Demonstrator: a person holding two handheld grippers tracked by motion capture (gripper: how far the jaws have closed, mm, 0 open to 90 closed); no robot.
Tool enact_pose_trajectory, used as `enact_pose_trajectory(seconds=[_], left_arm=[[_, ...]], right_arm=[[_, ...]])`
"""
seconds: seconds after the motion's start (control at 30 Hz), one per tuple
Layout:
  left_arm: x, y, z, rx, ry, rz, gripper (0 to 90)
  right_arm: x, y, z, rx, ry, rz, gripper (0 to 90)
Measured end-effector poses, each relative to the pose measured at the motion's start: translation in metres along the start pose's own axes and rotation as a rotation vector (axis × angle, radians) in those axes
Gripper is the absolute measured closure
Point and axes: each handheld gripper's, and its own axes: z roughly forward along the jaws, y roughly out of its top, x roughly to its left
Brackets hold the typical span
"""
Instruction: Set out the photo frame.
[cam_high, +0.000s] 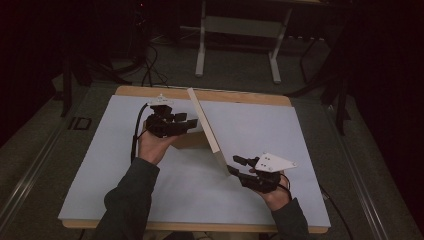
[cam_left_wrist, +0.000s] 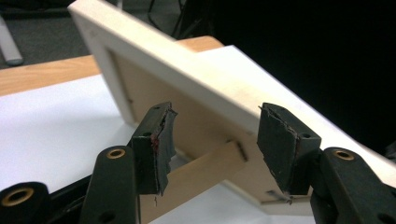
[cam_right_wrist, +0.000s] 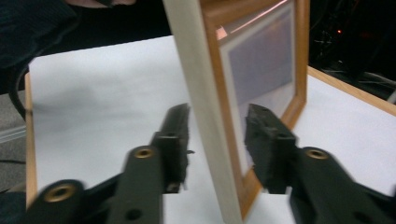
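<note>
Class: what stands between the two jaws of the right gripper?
The picture frame stands on edge between the jaws of the right gripper, seen in the right gripper view.

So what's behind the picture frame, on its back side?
A wooden prop strut sticks out from the picture frame back, with the left gripper open around it. Its foot is hidden.

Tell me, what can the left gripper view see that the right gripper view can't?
Left gripper view: the back of the picture frame, with its wooden prop reaching down to the table, and the left gripper with open jaws before it. Right gripper view: the glazed front, with the right gripper open astride the frame's edge. Both: the frame's pale side and the white table cover.
</note>
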Motion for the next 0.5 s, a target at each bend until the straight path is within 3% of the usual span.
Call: enact_pose_trajectory(seconds=[0.2, 0.4, 0.5], left_arm=[[-0.014, 0.009, 0.007, 0.015, -0.006, 0.007, 41.9], [-0.022, 0.012, 0.022, 0.041, 0.030, -0.036, 32.4], [-0.026, 0.014, 0.028, 0.056, 0.048, -0.043, 28.0]], right_arm=[[-0.007, -0.004, 0.000, 0.021, -0.072, 0.025, 89.2], [-0.009, -0.007, 0.011, 0.052, -0.109, 0.031, 89.5], [-0.009, -0.008, 0.015, 0.056, -0.114, 0.036, 84.3]])
